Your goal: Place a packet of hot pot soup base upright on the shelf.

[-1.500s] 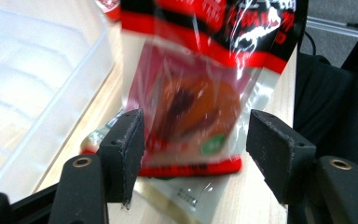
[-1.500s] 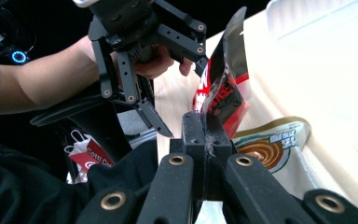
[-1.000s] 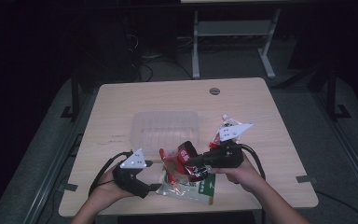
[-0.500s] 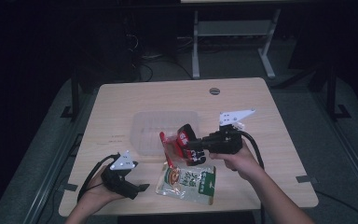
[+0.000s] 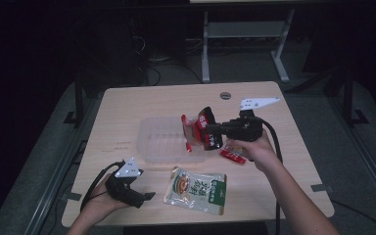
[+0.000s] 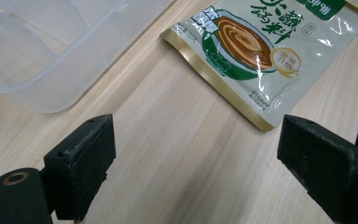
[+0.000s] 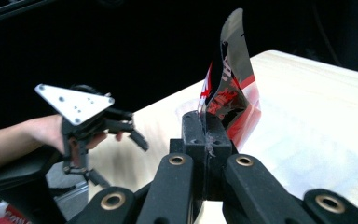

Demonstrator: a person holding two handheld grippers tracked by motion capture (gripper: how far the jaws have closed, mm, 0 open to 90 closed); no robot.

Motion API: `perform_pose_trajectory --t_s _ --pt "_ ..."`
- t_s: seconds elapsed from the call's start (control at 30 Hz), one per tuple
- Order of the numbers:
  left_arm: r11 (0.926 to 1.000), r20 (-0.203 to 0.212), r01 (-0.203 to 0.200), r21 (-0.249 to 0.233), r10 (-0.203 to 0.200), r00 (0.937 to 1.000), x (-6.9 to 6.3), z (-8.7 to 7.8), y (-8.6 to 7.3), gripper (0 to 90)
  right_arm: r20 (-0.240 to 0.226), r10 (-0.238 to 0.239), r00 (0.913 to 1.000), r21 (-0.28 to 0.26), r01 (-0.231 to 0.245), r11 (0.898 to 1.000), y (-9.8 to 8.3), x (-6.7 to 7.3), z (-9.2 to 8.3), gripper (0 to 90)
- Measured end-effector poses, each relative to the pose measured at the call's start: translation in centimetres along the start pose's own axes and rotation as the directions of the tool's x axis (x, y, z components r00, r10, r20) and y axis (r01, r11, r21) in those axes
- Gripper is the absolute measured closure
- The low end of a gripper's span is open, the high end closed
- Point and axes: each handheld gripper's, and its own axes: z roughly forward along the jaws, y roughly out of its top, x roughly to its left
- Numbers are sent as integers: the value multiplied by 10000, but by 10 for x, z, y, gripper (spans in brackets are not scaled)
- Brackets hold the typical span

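My right gripper (image 5: 214,130) has its jaws clamped tight on the edge of a glossy red-and-black snack packet (image 5: 201,131), which I hold up off the light wooden table (image 5: 127,105). From above, the packet hangs over the right end of the clear, shallow plastic tray (image 5: 161,139) in the middle of the table. In the right gripper view the same packet (image 7: 228,88) stands up from between the closed pads, with the tray's pale floor beneath it.

My left gripper (image 5: 144,197) sits low at the near left edge of the table, jaws spread wide with nothing between them; they have just finished opening. In the left gripper view I see bare wood between the two black pads (image 6: 81,161), the corner of the tray (image 6: 46,51) ahead to the left, and a pale green-and-white sauce pouch (image 6: 265,51) lying flat ahead to the right. A small red sachet (image 5: 232,155) lies on the table just under my right hand (image 5: 252,149).
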Motion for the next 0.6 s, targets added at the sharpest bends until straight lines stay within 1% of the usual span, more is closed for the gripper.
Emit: perform_pose_trajectory --t_s 0.07,0.27,0.37,0.5,0.6 --pt "10000 12 5 7 -5 10000 0 0 0 108 288 31 9996 -9 -31 10000 1 -4 -3 900" --pt "9998 39 0 198 0 10000 0 2 -1 109 872 227 9959 -68 -222 9997 0 -15 -11 900" --pt "9998 50 -3 211 2 10000 0 2 -1 108 1055 287 9940 -21 -286 9996 -2 -18 -12 900" --pt "9998 23 20 208 -20 10000 1 1 -1 109 1469 211 9889 142 -234 9996 -5 -21 -12 900" --pt "9998 19 88 204 -89 10000 1 1 -2 109 1641 308 9860 215 -348 9992 -9 -23 -11 900"
